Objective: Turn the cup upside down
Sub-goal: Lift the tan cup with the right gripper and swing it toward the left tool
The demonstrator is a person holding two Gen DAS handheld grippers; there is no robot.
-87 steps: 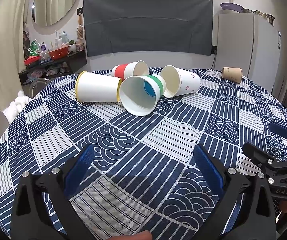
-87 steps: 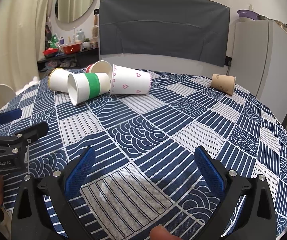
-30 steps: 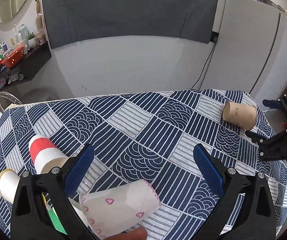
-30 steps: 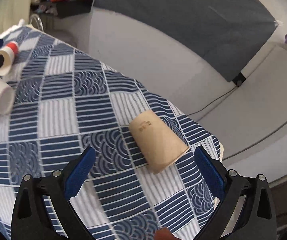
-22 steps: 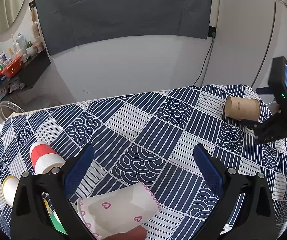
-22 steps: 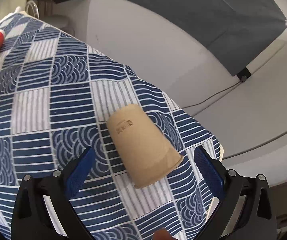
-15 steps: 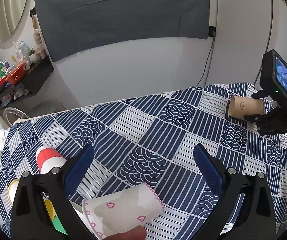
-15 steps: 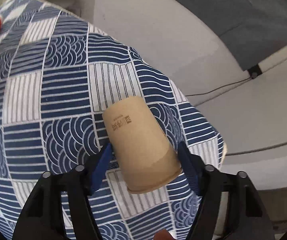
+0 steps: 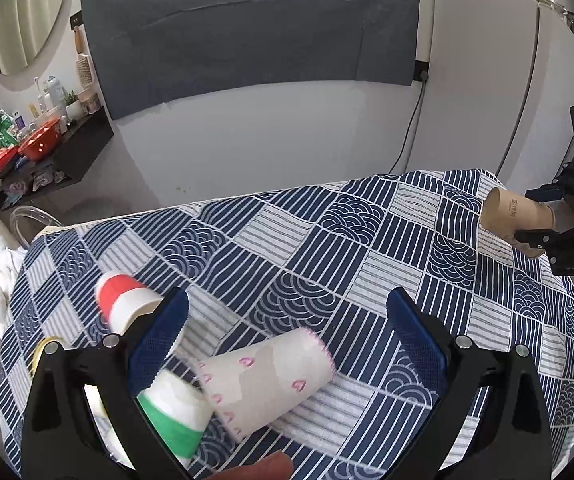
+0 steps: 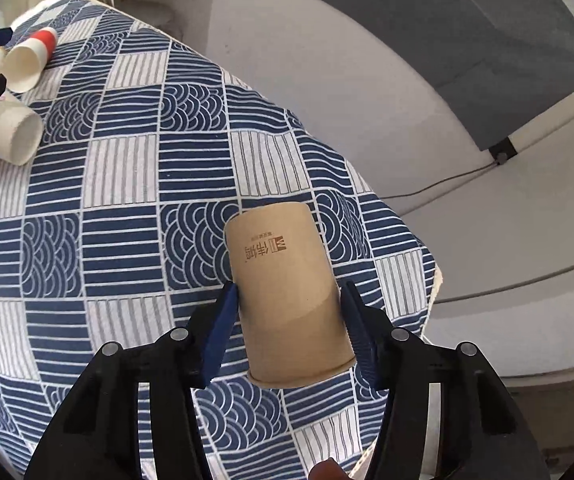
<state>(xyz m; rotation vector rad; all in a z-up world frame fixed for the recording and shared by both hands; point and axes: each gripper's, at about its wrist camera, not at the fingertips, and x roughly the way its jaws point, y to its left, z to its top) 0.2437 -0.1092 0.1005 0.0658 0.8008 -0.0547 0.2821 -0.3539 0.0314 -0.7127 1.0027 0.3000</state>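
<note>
My right gripper (image 10: 289, 320) is shut on a brown paper cup (image 10: 283, 292), its blue pads pressing the cup's sides near the rim; the cup's base points away from me, over the table's far corner. The same cup (image 9: 515, 212) shows at the right in the left wrist view, held between the right gripper's fingers (image 9: 543, 240). My left gripper (image 9: 287, 332) is open above a white cup with pink hearts (image 9: 267, 376) lying on its side. A green-banded cup (image 9: 175, 416) and a red-banded cup (image 9: 123, 304) lie next to it.
The table wears a blue and white patterned cloth (image 9: 327, 264); its edge (image 10: 435, 280) drops off just right of the brown cup. A yellow-rimmed cup (image 9: 43, 352) lies at far left. A grey wall and a white fridge (image 9: 487, 92) stand behind.
My right gripper has closed in on the brown cup and gripped it. My left gripper has stayed open over the heart cup, its view shifting slightly.
</note>
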